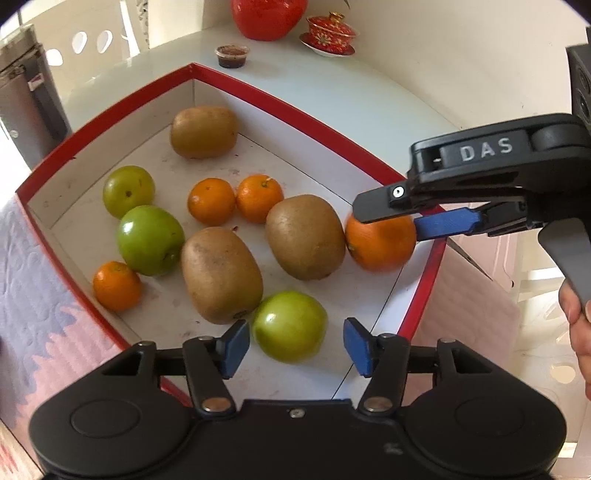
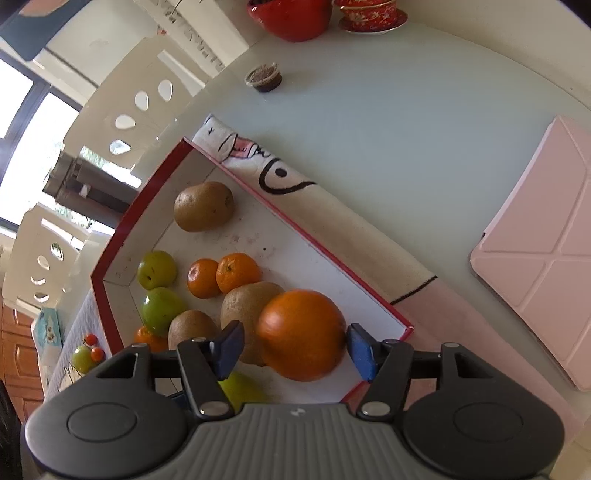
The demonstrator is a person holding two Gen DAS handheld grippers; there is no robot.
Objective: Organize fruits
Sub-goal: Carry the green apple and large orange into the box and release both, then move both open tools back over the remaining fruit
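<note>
A red-rimmed white box (image 1: 110, 122) holds several fruits: brown kiwis (image 1: 221, 275), green apples (image 1: 149, 240) and small tangerines (image 1: 211, 201). My left gripper (image 1: 293, 347) is open, its pads either side of a green apple (image 1: 290, 325) at the box's near edge, not touching it. My right gripper (image 2: 293, 349) is open around a large orange (image 2: 303, 334) in the box's near corner; a gap shows at each pad. In the left wrist view the right gripper (image 1: 391, 218) straddles that orange (image 1: 380, 245).
A red vase (image 1: 267, 16), a red tea bowl on a saucer (image 1: 330, 35) and a small lidded cup (image 1: 232, 55) stand at the table's back. A pink folded case (image 2: 543, 243) lies right of the box. A patterned cloth (image 2: 332, 221) lies under the box.
</note>
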